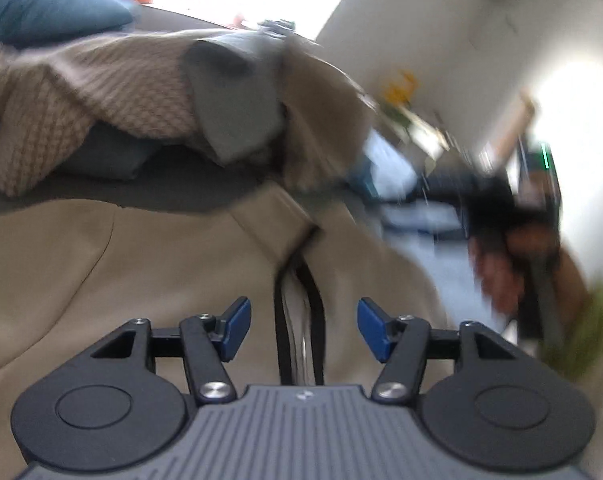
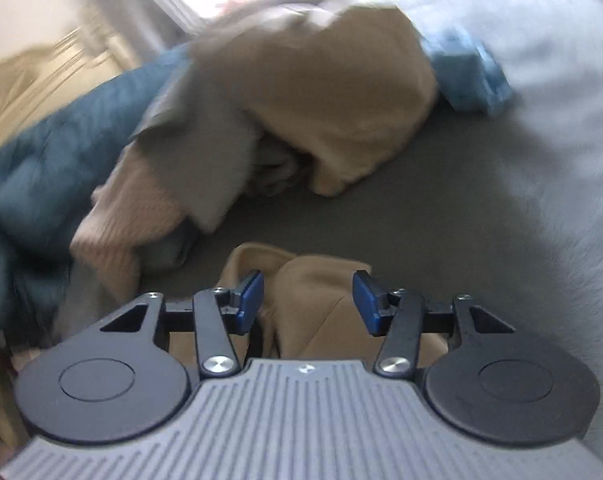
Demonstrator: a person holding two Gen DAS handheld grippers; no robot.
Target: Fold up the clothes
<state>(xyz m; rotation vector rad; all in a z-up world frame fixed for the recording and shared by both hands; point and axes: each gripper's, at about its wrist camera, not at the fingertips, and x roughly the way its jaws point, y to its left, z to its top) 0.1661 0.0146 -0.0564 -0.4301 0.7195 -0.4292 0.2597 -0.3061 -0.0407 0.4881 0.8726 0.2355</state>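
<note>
we judge the folding barely begun: nothing in either view looks neatly folded yet. at far left in the left wrist view sits a teal blanket (image 1: 41, 4), and just beside it a heap of unfolded clothes: a checked knit piece (image 1: 61, 112) and a grey garment (image 1: 233, 100) draped over it, all on a dark grey surface (image 1: 161, 192). nearer to us lies the beige garment (image 1: 141, 272), spread fairly flat, with black drawstrings (image 1: 297, 320) running toward the left gripper (image 1: 303, 330). its fingers (image 1: 233, 328) stand apart with nothing between them, hovering over the drawstrings. at far right the blurred right hand (image 1: 513, 260) holds its own tool.

in the right wrist view the teal blanket (image 2: 29, 152) crowds the left, the heap (image 2: 261, 112) sits in the middle far off, and a pale blue-grey bulk (image 2: 541, 100) fills the right. the right gripper (image 2: 307, 300) is spread wide too, gripping nothing, above a rumpled edge of the beige garment (image 2: 301, 288).

the whole heap is left to do. it lies near the working space and may crowd the folds; the blur hides finer detail.
</note>
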